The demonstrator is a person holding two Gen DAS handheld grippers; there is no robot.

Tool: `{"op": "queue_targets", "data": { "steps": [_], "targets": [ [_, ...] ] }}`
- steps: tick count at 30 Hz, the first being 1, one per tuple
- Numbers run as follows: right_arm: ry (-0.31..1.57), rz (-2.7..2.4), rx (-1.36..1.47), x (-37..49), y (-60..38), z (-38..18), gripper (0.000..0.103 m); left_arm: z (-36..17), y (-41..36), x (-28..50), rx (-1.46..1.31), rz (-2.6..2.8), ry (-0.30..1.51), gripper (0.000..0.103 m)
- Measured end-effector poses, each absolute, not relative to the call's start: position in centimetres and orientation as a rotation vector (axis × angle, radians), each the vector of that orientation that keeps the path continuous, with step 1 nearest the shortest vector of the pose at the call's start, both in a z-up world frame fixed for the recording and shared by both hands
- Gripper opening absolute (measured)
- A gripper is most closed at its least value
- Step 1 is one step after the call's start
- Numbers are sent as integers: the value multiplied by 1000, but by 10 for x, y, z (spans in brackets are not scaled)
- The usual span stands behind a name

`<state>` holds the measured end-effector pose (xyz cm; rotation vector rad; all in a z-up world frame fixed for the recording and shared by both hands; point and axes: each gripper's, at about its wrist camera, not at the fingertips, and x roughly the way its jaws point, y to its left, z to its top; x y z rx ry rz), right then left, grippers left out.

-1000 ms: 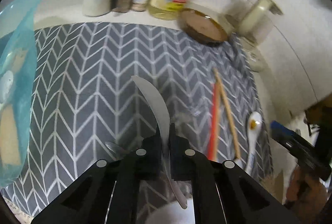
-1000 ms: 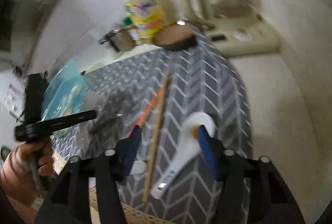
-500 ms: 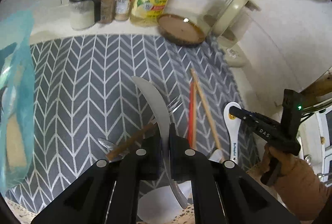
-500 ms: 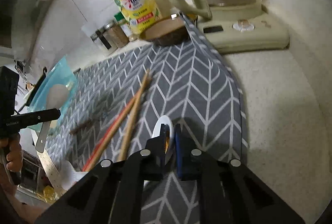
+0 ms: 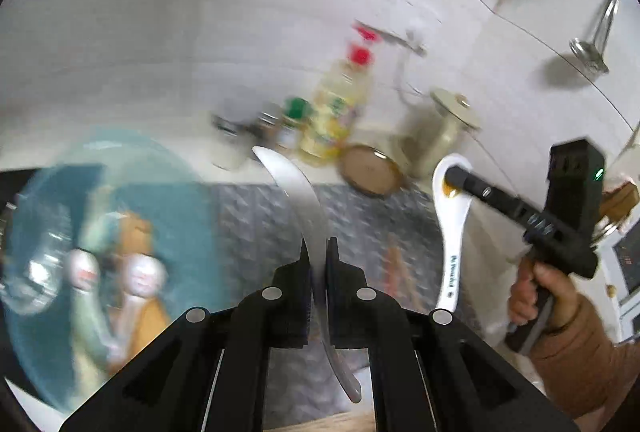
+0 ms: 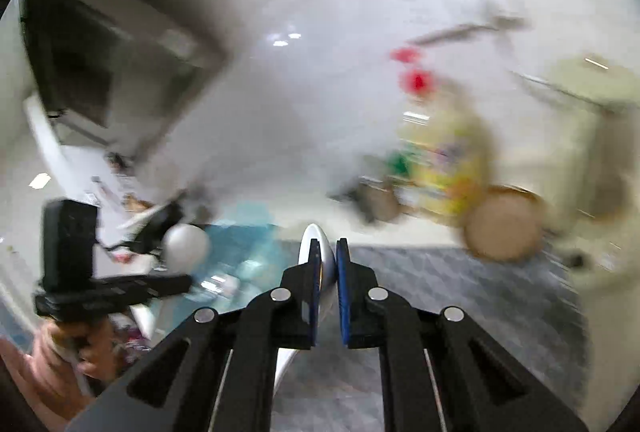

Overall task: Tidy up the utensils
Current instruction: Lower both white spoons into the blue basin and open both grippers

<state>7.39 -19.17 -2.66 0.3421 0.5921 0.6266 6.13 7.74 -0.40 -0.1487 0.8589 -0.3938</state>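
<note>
Motion blur smears most of what you see. In your left wrist view the grey chevron-patterned mat (image 5: 360, 216) has lost its pattern, and the contents of the translucent blue plastic bin (image 5: 192, 192) are only pale and orange blobs. The labels on the yellow bottle with the red cap (image 5: 340, 104) and the small jars (image 5: 288, 128) beside it cannot be read. The lower end of the white ceramic spoon (image 5: 450, 232) disappears behind the black jaws. In your right wrist view the cream kettle (image 6: 592, 136) is blurred, and most of the spoon's handle is hidden.
</note>
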Motion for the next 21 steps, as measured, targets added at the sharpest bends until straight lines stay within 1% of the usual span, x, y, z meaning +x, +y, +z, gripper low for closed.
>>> {"op": "queue_targets", "data": {
  "steps": [4, 7, 9, 11, 15, 18, 21],
  "targets": [
    [611, 740, 348, 100, -107, -14, 8, -6, 145, 66, -123, -281, 872, 6],
    [680, 780, 349, 115, -47, -28, 8, -23, 182, 74, -102, -220, 919, 6],
    [748, 784, 334, 121, -11, -46, 8, -44, 205, 82, -102, -198, 973, 6],
    [828, 764, 305, 129, 22, -69, 8, -64, 214, 91, -94, -201, 1017, 7],
    [944, 695, 222, 133, 57, -103, 8, -98, 218, 105, -57, -232, 1094, 7],
    [1023, 642, 139, 136, 76, -120, 8, -121, 216, 112, -51, -261, 1164, 7],
    [1064, 604, 17, 138, 94, -126, 8, -137, 221, 121, -83, -264, 1244, 7]
  ]
}}
